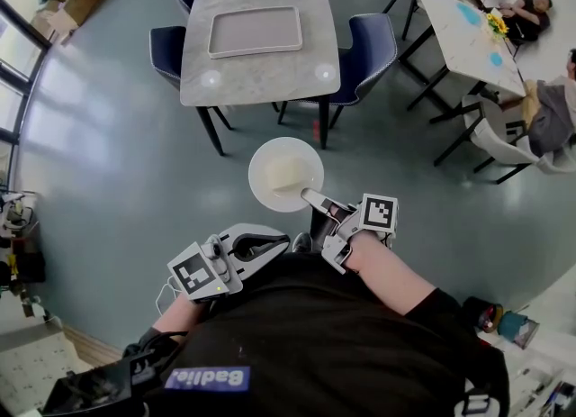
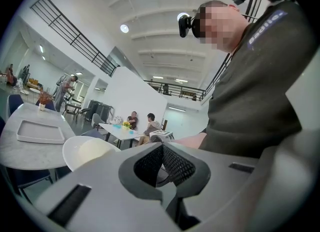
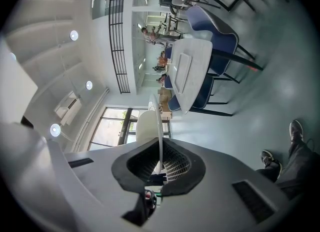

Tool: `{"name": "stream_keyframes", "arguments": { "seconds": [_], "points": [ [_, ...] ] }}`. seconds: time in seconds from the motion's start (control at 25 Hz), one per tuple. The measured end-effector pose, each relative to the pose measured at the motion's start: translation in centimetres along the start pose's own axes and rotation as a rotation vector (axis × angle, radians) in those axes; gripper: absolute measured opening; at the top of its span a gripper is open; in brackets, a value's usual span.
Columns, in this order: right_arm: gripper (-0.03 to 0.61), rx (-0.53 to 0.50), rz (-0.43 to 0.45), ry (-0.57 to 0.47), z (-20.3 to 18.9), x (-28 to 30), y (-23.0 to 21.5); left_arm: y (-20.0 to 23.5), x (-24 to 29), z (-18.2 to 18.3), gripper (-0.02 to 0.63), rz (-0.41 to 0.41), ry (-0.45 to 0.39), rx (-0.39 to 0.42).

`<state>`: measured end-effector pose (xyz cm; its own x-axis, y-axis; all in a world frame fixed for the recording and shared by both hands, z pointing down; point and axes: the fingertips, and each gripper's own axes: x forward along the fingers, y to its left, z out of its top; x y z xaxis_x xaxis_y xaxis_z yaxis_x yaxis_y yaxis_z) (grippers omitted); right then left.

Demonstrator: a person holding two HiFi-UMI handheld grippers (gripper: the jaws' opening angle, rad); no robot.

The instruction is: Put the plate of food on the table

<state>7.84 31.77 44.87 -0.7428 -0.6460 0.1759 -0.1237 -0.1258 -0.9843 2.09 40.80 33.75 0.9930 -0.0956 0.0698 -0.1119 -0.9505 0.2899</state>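
Marble-topped table (image 1: 261,77) lies ahead, so the right gripper (image 1: 309,195) pinches the white plate (image 1: 263,183) by its rim, apparently to carry the pale food (image 1: 288,172) level, while the left gripper (image 1: 274,242) is closed on nothing.

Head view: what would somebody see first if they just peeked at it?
The white plate, with pale food on it, hangs mid-picture over the grey floor, pinched at its rim by the jaws of the right gripper. Ahead stands a marble table carrying a grey tray, with blue chairs round it.
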Motion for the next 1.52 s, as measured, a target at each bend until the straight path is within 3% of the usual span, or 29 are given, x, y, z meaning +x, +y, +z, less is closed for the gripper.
{"name": "stream_keyframes", "arguments": {
  "seconds": [0.56,0.8,1.52],
  "points": [
    [0.018,-0.014,0.010,0.037,2.9,0.2,0.0,1.3,2.1,-0.1,0.006,0.043,-0.003,-0.019],
    [0.018,-0.019,0.006,0.035,3.6,1.1,-0.2,2.6,2.3,0.2,0.006,0.035,-0.010,0.009],
    [0.018,0.015,-0.028,-0.034,8.3,10.1,1.2,13.7,-1.4,2.9,0.006,-0.008,-0.003,0.000]
  ]
}}
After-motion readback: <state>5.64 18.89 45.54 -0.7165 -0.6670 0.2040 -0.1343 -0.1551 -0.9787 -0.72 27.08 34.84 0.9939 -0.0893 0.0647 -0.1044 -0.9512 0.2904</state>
